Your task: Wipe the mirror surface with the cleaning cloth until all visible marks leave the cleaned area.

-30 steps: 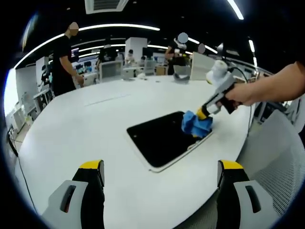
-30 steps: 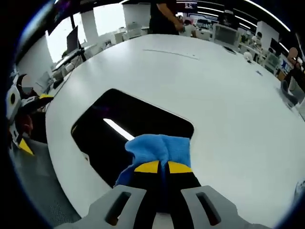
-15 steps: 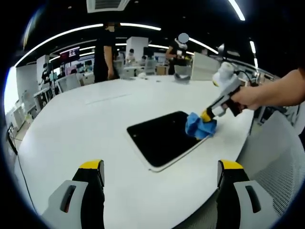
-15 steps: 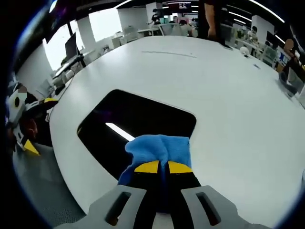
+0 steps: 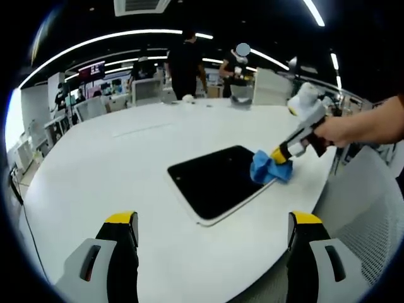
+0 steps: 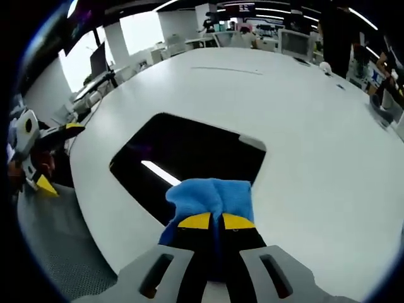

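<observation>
White table [image 5: 126, 164]; cloth [image 6: 211, 196] over mirror [image 6: 189, 151] corner

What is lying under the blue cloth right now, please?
The blue cloth, pinched in the right gripper, covers the mirror edge and white table. Any marks beneath it are hidden.

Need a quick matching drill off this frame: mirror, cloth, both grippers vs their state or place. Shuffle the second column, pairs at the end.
1. mirror
2. cleaning cloth
3. left gripper
4. right gripper

A. jaws wide apart, holding nothing
B. blue, bunched at the mirror's edge
C. jaws shut on the cloth
D. dark, flat on the white table

Pairs: 1-D, 2-B, 3-A, 4-C
</observation>
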